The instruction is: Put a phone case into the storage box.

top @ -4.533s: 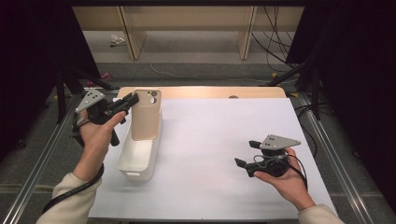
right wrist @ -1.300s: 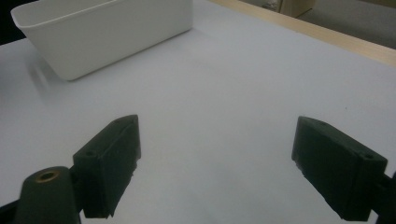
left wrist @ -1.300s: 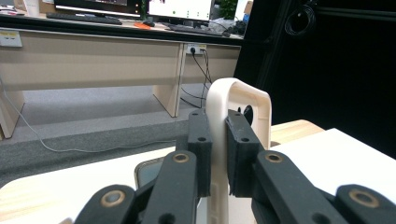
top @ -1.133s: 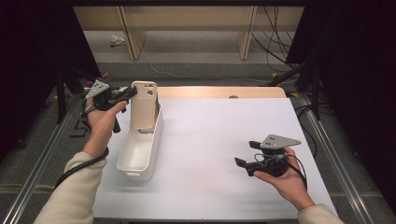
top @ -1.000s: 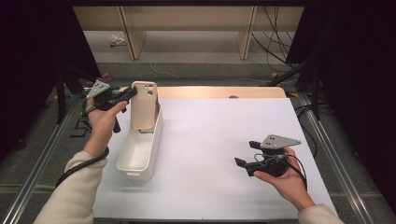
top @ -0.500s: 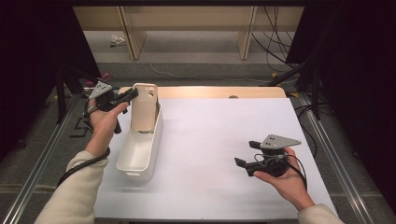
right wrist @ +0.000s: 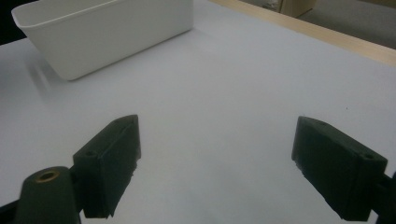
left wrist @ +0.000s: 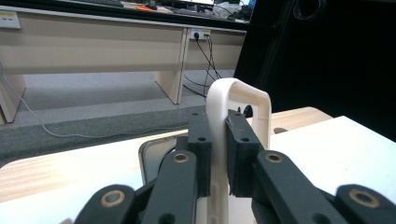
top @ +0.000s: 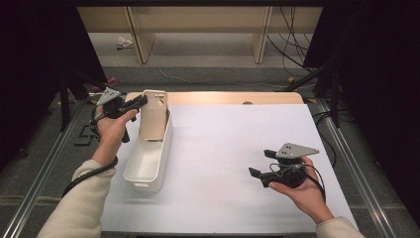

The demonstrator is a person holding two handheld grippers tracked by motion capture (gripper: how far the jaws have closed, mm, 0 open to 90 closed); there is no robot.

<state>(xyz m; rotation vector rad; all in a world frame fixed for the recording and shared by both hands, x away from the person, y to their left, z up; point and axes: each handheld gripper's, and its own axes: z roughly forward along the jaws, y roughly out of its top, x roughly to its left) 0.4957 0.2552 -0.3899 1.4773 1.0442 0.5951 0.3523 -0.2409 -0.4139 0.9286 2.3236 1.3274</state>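
A cream flat lid with a handle loop (top: 153, 115) stands nearly upright at the far end of a long white bin (top: 148, 161). Its lower edge is inside the bin. My left gripper (top: 140, 102) reaches it from the left and is shut on the lid's rim just below the loop. In the left gripper view the two black pads (left wrist: 240, 140) squeeze the cream rim (left wrist: 217, 107) between them. My right gripper (top: 258, 167) is held low over the white tabletop at the right, open. Bare white surface lies between its jaws in the right gripper view (right wrist: 217, 172), and the bin (right wrist: 107, 32) sits farther off.
A white sheet (top: 233, 144) covers the table, with a wooden strip (top: 223, 97) along its far edge. Metal rails run along both sides. Beyond the table are wooden desk legs (top: 260, 37) and cables on the grey floor.
Since the oldest frame my left hand has moved a little farther away, raising the lid more upright in the bin. Over the last second it only shifts slightly. The right gripper stays still.
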